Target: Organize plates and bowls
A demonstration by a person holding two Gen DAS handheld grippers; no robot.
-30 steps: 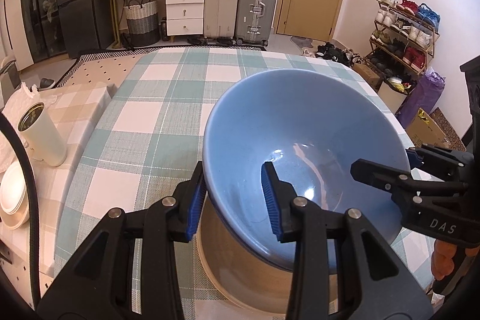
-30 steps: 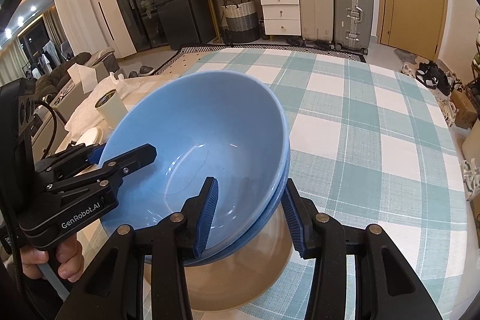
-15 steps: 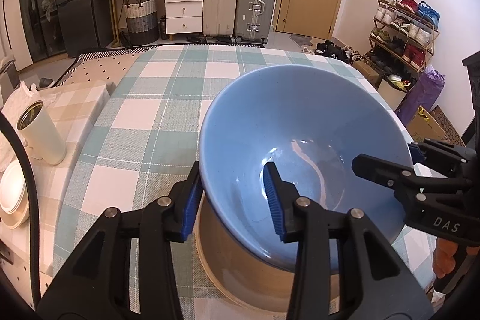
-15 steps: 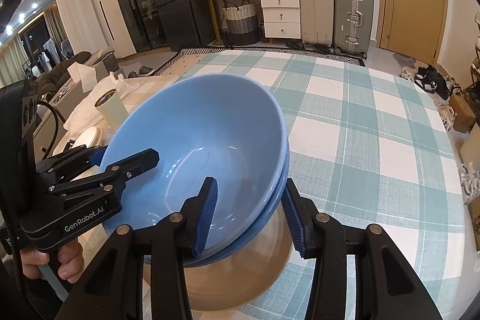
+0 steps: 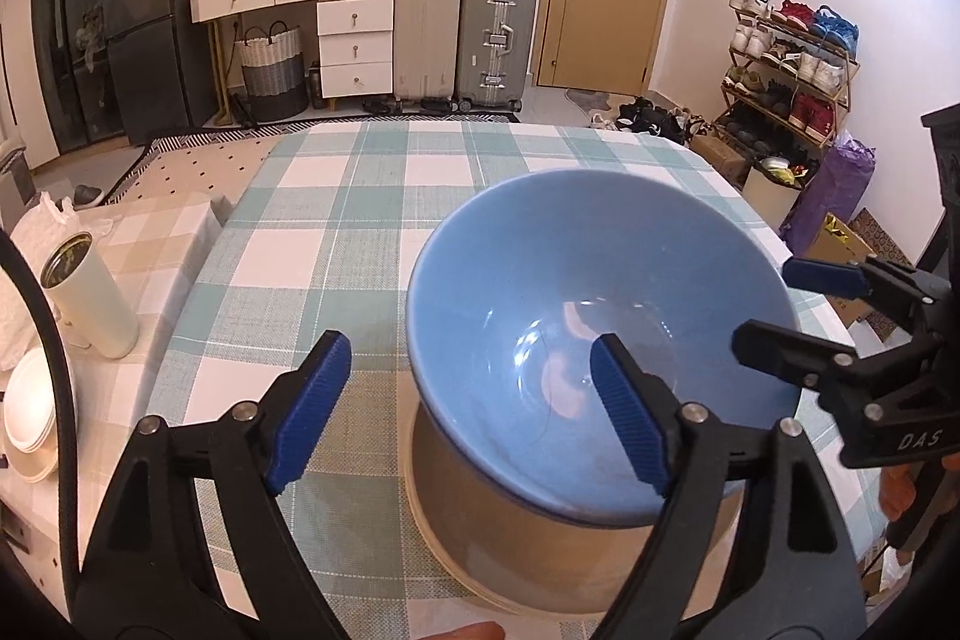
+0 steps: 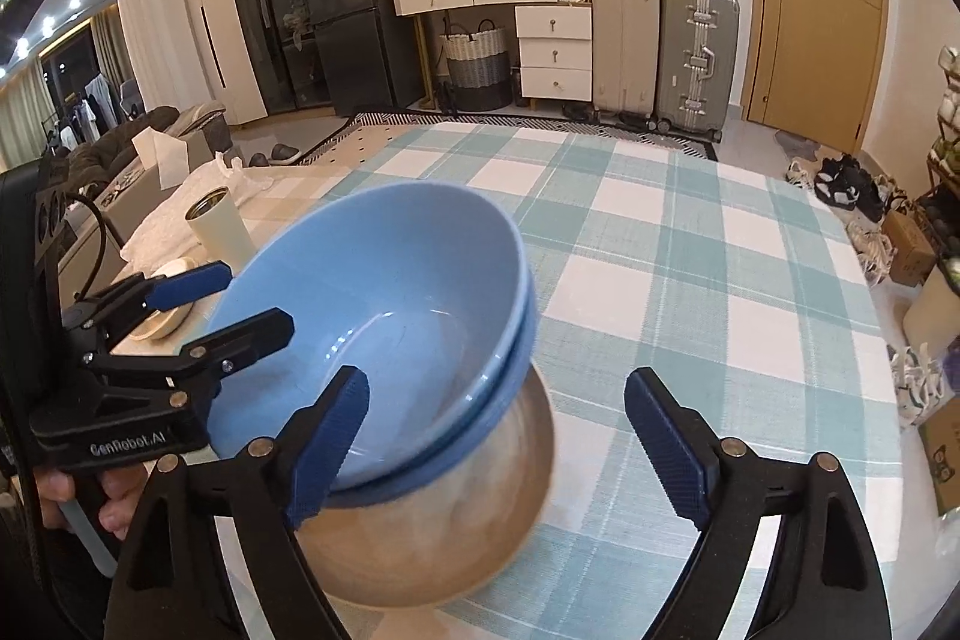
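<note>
A blue bowl (image 5: pixel 576 292) sits nested in a second blue bowl (image 6: pixel 516 364), and both rest in a beige bowl (image 5: pixel 540 538) on the checked tablecloth (image 5: pixel 336 196). My left gripper (image 5: pixel 468 412) is open, its fingers astride the stack's near left rim without touching it. My right gripper (image 6: pixel 510 436) is open too, its fingers astride the stack's right rim; the beige bowl (image 6: pixel 432 532) looks blurred there. Each gripper shows in the other's view, the right one (image 5: pixel 798 304) and the left one (image 6: pixel 240 304).
A cream tumbler (image 5: pixel 90 298) and stacked white dishes (image 5: pixel 30 412) stand on a side table at the left. Suitcases (image 5: pixel 462 34), drawers and a fridge line the far wall. A shoe rack (image 5: pixel 792 64) stands at the right.
Both grippers have opened and let go of the blue bowl's rim. The stack of bowls now rests on the table by itself.
</note>
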